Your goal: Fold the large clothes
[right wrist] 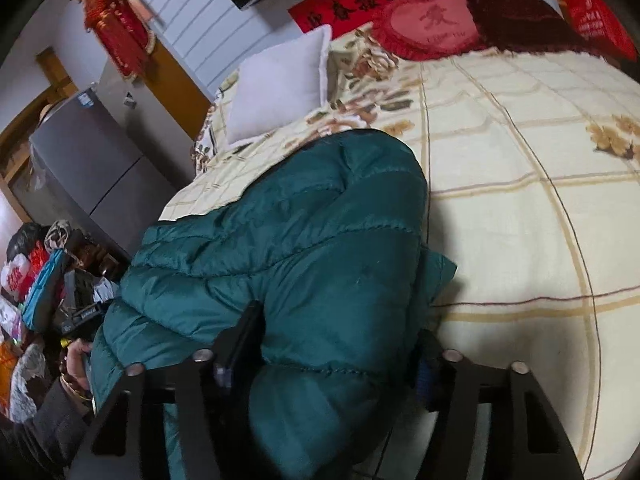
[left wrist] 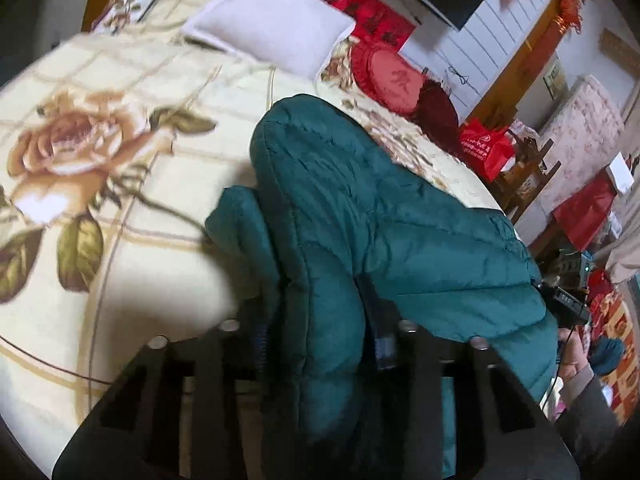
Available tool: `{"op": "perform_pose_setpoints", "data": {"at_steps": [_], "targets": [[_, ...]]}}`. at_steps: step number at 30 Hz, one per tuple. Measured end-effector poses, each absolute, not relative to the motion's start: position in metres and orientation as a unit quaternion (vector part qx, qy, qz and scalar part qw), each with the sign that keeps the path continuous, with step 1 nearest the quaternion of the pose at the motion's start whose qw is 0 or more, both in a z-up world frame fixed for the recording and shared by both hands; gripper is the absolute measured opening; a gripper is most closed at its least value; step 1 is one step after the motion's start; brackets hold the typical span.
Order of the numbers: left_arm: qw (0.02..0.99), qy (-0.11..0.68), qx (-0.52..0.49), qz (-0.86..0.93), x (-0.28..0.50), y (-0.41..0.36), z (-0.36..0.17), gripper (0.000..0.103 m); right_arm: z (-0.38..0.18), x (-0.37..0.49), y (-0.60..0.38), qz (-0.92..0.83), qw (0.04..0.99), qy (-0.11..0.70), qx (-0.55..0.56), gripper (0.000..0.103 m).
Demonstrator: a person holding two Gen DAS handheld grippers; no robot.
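Note:
A dark green quilted jacket [left wrist: 360, 184] lies bunched on a cream bedspread [left wrist: 120, 184] printed with roses. In the left wrist view a thick fold of it fills the gap between my left gripper's [left wrist: 320, 320] dark fingers [left wrist: 376, 320], which are shut on it. The right wrist view shows the jacket [right wrist: 304, 216] again, on the bedspread [right wrist: 520, 208] near the bed's left edge. My right gripper [right wrist: 332, 344] is shut on a wide bulge of the padding, with one finger [right wrist: 240, 336] pressed into its side. Each view catches the person's other hand at its edge.
A white pillow [left wrist: 272, 32] and a red round cushion [left wrist: 392, 80] lie at the head of the bed. Red bags [left wrist: 486, 148] and clutter stand past the bed's right edge. A grey fridge [right wrist: 92, 168] and piled bags [right wrist: 32, 280] stand beside the bed.

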State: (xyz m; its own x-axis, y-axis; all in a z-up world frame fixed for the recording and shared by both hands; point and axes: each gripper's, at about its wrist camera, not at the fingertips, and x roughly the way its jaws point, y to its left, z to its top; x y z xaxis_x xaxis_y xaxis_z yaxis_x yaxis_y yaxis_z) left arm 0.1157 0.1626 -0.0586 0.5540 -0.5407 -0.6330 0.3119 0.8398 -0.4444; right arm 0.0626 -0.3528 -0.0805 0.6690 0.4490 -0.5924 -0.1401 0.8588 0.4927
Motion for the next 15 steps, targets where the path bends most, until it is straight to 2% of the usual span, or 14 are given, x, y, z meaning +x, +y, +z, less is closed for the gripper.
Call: {"op": "perform_pose_setpoints", "data": {"at_steps": [7, 15], "targets": [[0.883, 0.376, -0.151, -0.237, 0.107, 0.164, -0.041, 0.027, -0.066, 0.047, -0.353, 0.170, 0.906, 0.330, 0.205, 0.037], [0.899, 0.333, -0.167, -0.231, 0.085, 0.167, -0.008, 0.025, -0.026, 0.030, -0.344, 0.158, 0.925, 0.281, 0.201, 0.030]]}}
